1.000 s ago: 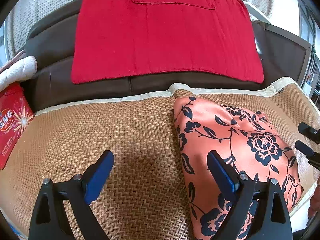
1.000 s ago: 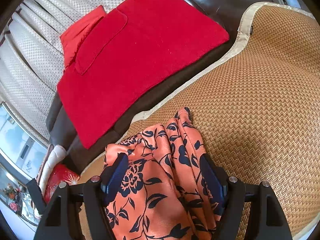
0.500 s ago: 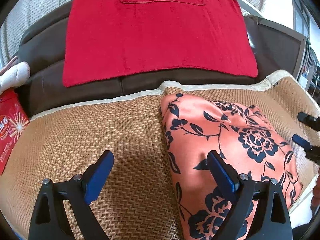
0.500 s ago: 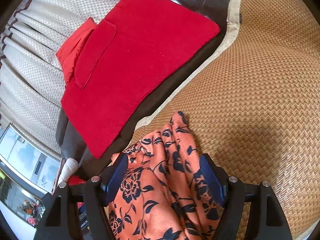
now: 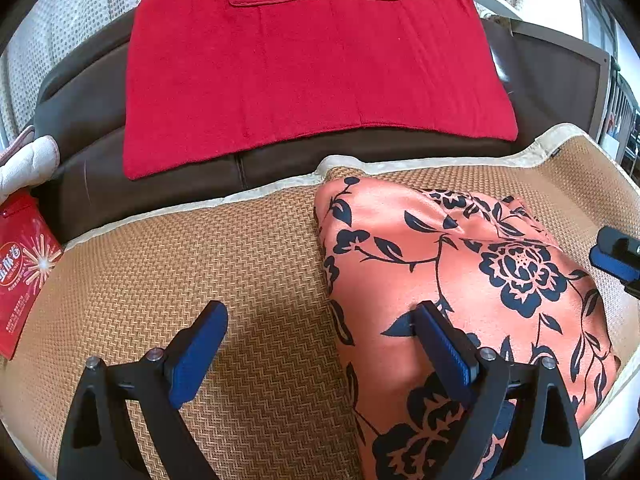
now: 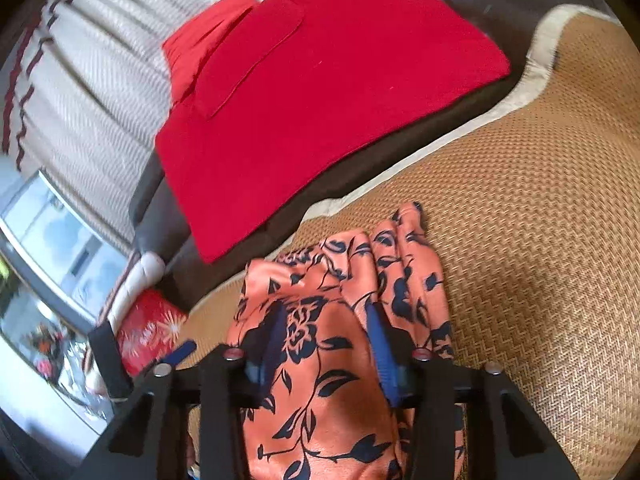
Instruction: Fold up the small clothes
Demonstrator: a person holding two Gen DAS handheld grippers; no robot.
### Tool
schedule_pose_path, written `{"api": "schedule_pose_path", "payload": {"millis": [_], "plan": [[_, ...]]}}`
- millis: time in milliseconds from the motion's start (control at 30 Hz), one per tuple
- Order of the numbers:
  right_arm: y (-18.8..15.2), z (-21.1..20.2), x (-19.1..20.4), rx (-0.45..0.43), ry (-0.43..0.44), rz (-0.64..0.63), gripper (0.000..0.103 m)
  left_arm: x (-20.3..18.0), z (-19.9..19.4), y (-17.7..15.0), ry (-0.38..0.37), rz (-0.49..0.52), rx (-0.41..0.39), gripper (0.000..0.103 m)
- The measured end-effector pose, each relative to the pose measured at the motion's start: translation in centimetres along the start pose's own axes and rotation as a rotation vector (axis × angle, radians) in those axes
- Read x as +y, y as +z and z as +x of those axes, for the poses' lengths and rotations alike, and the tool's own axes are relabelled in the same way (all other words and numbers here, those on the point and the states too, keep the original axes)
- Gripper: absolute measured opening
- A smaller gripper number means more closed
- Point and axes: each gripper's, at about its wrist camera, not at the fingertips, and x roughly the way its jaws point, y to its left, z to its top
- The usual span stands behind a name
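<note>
On the far left a red packet (image 5: 22,268) lies at the edge of the woven mat (image 5: 240,280), with the brown sofa back (image 5: 80,120) and its red towel (image 5: 312,72) behind. My left gripper (image 5: 320,340) hangs released, jaws wide, one finger over bare mat and the other over the near left part of the floral garment (image 5: 460,272), gripping nothing.

The garment, orange with black flowers, lies bunched on the right half of the mat, its far corner just beside the mat's pale border (image 5: 280,192). My right gripper (image 6: 326,340) has just been closing, and cloth is between its jaws; I read it as grasping a raised fold near the garment's right side, though motion blur leaves the pad contact unclear.

I judge this an early step: taking hold to spread or make the first fold. Next I need a matching grip with the left gripper on the near left edge, then a lift together.

Open mat lies to the left and to the far right; the near right edge is close.
</note>
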Motion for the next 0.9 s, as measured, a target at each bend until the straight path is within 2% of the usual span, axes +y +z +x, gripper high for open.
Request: {"api": "schedule_pose_path", "payload": {"millis": [167,333,467,900], "plan": [[-0.6,1.4,0.2,0.058,-0.025,-0.012,0.040,0.1,0.1,0.1,0.002,-0.006,0.000,0.094],[-1.5,4.4,-1.2,0.214,-0.078,0.023,0.040,-0.1,0.0,0.1,0.004,0.001,-0.002,0.094],[-1.5,4.3,-1.9,0.205,-0.045,0.072,0.040,-0.2,-0.1,0.1,0.003,0.002,-0.004,0.094],[-1.5,4.7,-2.0,0.212,-0.037,0.075,0.041,-0.1,0.0,0.2,0.014,-0.001,-0.006,0.094]]}}
